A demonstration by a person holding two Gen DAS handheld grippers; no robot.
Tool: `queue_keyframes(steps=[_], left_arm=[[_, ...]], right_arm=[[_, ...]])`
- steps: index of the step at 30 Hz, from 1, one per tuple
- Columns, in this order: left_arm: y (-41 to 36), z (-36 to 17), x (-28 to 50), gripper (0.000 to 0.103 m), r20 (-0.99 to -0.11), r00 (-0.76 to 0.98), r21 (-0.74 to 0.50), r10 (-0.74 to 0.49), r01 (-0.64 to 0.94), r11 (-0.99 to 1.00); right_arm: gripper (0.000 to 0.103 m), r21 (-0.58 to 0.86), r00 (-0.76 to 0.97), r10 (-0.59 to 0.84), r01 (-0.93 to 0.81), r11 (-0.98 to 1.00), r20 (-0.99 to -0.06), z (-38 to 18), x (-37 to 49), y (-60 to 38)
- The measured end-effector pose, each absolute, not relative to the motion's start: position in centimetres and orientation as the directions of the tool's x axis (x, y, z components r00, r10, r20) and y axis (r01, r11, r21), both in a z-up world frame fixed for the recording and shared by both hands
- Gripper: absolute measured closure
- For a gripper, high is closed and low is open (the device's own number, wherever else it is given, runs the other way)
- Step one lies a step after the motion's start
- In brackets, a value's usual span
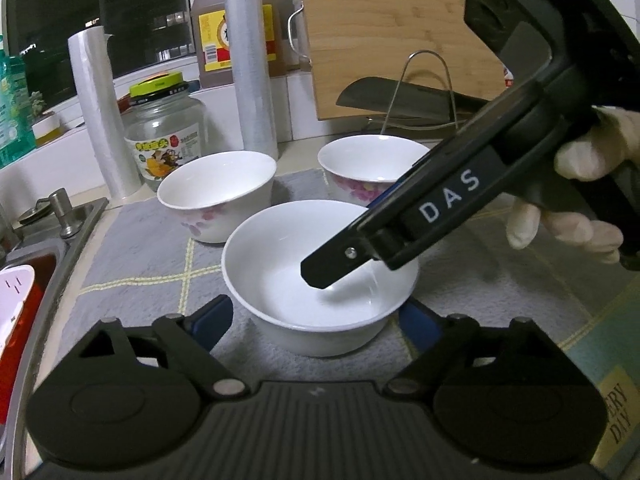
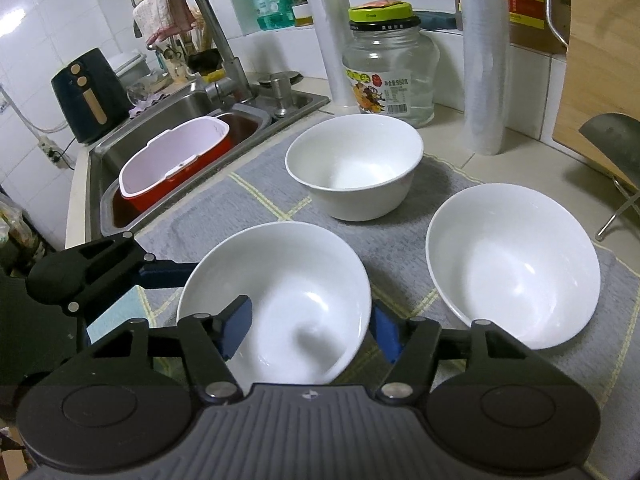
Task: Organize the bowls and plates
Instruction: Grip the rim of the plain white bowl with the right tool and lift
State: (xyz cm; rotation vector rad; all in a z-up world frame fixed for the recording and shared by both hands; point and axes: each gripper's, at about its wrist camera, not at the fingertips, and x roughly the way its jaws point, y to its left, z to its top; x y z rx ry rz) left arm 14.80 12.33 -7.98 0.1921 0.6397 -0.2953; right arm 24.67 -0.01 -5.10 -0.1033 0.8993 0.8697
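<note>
Three white bowls stand on a grey mat (image 1: 140, 248). In the left wrist view my left gripper (image 1: 316, 320) is open, its blue fingers on either side of the near plain bowl (image 1: 280, 280). Two flowered bowls stand behind, one on the left (image 1: 216, 192) and one on the right (image 1: 360, 160). My right gripper (image 2: 308, 330) is open over the near bowl (image 2: 304, 280); one finger is inside the bowl (image 1: 320, 270), the other outside its rim. In the right wrist view the other bowls stand further back (image 2: 352, 164) and to the right (image 2: 512, 260).
A steel sink (image 2: 180, 120) with a red and white tub (image 2: 172, 160) lies to the left of the mat. A glass jar (image 1: 164, 136), two film rolls (image 1: 248, 60), a bottle, a wooden board (image 1: 392, 32) and a knife on a wire stand (image 1: 400, 96) line the back.
</note>
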Motion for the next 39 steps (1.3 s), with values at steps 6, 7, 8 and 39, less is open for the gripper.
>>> queue_keyframes(steps=[6, 7, 8, 39], left_arm=[[12.2, -7.9, 14.8, 0.017, -0.612, 0.759, 0.078, -0.22, 0.336, 0.939], [12.2, -7.9, 14.8, 0.017, -0.613, 0.759, 0.08, -0.219, 0.336, 0.938], [12.1, -7.9, 14.8, 0.017, -0.615, 0.758, 0.082, -0.218, 0.336, 0.938], [4.5, -5.9, 9.7, 0.017, -0.63, 0.716, 0.036, -0.302, 0.415, 0.909]], right_arm=[[0.034, 0.26, 0.315, 0.62, -0.705, 0.659, -0.719, -4.9, 24.6, 0.1], [0.034, 0.26, 0.313, 0.621, -0.707, 0.658, -0.719, -4.9, 24.5, 0.1], [0.034, 0.259, 0.313, 0.622, -0.709, 0.656, -0.718, -4.8, 24.5, 0.0], [0.034, 0.227, 0.328, 0.607, -0.717, 0.659, -0.724, -2.3, 17.6, -9.5]])
